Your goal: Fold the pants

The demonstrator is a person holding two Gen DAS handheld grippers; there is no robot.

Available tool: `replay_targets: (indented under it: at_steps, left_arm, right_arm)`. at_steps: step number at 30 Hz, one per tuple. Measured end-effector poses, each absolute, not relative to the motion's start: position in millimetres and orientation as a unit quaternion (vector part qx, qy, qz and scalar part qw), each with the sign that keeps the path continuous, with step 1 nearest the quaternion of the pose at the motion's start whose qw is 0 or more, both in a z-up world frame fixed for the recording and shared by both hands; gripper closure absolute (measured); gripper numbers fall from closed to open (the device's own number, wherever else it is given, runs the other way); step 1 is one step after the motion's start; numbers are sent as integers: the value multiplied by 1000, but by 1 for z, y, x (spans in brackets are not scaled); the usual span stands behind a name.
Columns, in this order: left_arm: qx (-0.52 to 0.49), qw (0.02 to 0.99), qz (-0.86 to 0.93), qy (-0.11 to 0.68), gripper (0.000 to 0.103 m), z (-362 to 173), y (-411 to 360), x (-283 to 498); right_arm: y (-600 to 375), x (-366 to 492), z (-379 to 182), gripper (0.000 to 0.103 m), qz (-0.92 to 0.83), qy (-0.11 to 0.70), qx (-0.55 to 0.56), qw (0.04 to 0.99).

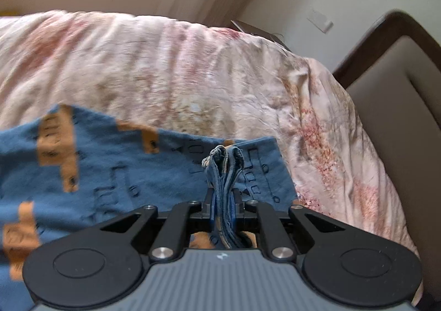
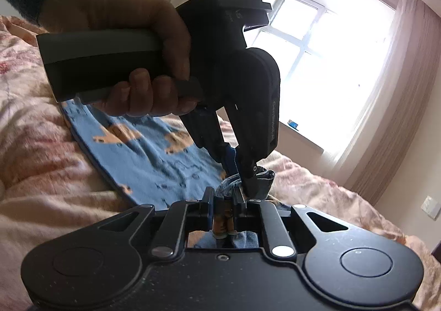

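Left wrist view: left tongs are clamped on a bunched stack of hem layers of the pants, the wad standing up between the closed jaws.
Right wrist view: right tongs are pinched together on another wad of the same cloth; the left tongs' nose comes down from 12 o'clock and bites the fabric just beside them, at about 1 o'clock.
Pants, place: blue knit with orange patches, spread on the bed over a pink flowered quilt; from the right tongs the cloth runs off toward 10 o'clock, from the left tongs toward 9 o'clock.
Hand: the person's left hand wraps the handle of the left tool.
Handling, judged: light, limp and soft, no stiffness of its own; it will sag and drape between the two grips, and thin layers may slip apart if pinched shallowly.
Where to hold, judged: thick seamed edges such as hem or waistband, all layers together, deep in the jaws.
Risk, judged: the quilt is soft and wrinkled, so dragging could ruck the fold; motion blur hides finer detail.
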State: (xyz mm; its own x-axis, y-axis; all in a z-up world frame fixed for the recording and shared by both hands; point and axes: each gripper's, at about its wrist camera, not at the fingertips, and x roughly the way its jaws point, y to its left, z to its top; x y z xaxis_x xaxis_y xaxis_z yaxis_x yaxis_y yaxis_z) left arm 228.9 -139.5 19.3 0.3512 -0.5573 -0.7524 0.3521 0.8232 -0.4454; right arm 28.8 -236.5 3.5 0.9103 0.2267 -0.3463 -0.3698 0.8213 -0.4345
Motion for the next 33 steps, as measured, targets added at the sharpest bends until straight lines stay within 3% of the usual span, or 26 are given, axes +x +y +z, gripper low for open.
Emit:
replay_targets:
  at_steps: [7, 16, 21, 22, 23, 24, 26, 27, 28, 33]
  left_arm:
    - [-153, 811, -263, 499, 93, 21, -79, 236]
    - [-167, 806, -219, 524, 93, -19, -21, 240]
    - [-195, 794, -218, 533, 84, -34, -6, 245]
    - [-206, 789, -217, 537, 82, -35, -5, 246]
    - [-218, 784, -216, 540, 72, -35, -3, 247]
    - [-229, 780, -216, 541, 53, -33, -2, 248]
    - [-250, 780, -213, 532, 29, -27, 3, 247]
    - [-252, 787, -204, 525, 20, -22, 3, 246]
    - [-248, 797, -190, 517, 17, -17, 3, 244]
    - [-149, 864, -115, 467, 1, -1, -18, 229]
  right_arm:
    - [-208, 43, 30, 90, 217, 144, -218, 941]
    - [-162, 60, 2, 89, 283, 184, -177, 924]
    - [-146, 62, -14, 86, 296, 210, -191, 912]
    - [-146, 61, -14, 81, 298, 216, -194, 909]
    - [-147, 59, -13, 79, 301, 218, -195, 908]
    - [-150, 59, -13, 72, 306, 217, -195, 906]
    - [-161, 52, -4, 49, 303, 207, -201, 908]
    - [-168, 48, 2, 32, 296, 203, -202, 911]
    - [-176, 45, 8, 22, 287, 200, -203, 915]
    - [-219, 39, 30, 1, 164, 178, -247, 938]
